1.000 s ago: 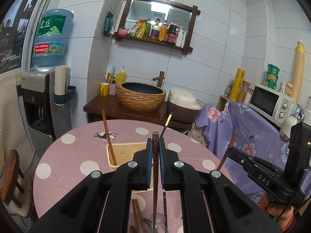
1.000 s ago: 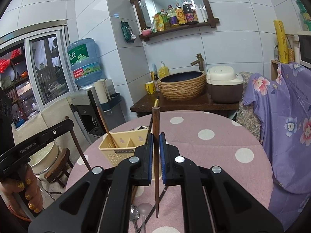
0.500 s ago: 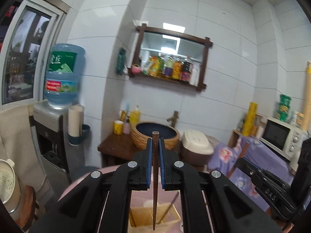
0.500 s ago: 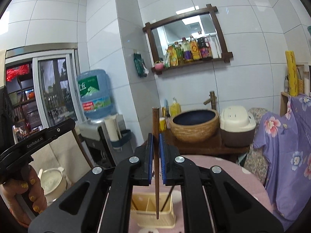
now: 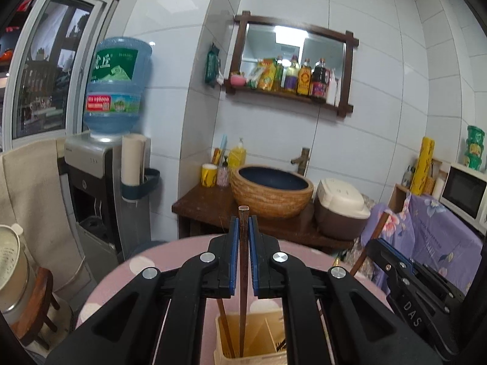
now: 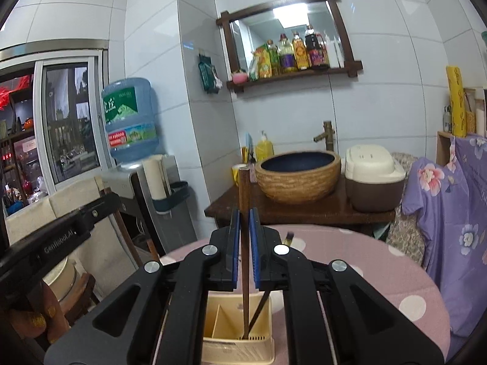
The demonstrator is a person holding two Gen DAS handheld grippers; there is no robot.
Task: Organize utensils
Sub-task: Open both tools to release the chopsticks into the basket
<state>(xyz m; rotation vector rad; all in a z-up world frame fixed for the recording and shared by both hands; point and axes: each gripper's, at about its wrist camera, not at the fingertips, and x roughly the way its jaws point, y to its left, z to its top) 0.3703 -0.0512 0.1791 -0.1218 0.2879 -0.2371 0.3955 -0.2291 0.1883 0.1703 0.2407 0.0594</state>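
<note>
My left gripper point(image 5: 242, 228) is shut on a dark brown chopstick point(image 5: 243, 276) that stands upright. Its lower tip reaches into a compartment of the cream utensil holder point(image 5: 258, 357), beside another chopstick point(image 5: 225, 325) leaning there. My right gripper point(image 6: 244, 216) is shut on a second brown chopstick point(image 6: 244, 188), whose tip is down inside the same holder point(image 6: 237, 351), next to a dark utensil point(image 6: 261, 304) leaning in it. Each view shows the other gripper off to the side: the right gripper point(image 5: 404, 289) and the left gripper point(image 6: 61, 237).
The holder stands on a round pink polka-dot table point(image 6: 380, 276). Behind are a wooden counter with a woven basin point(image 5: 271, 190) and a rice cooker point(image 5: 341, 206). A water dispenser point(image 5: 100, 182) and stool point(image 5: 36, 304) stand left, with purple flowered cloth point(image 6: 450, 213) on the right.
Both grippers moved forward over the holder, which slid to the bottom of both views. The chopstick tips hung over the table before and now reach into the holder.
</note>
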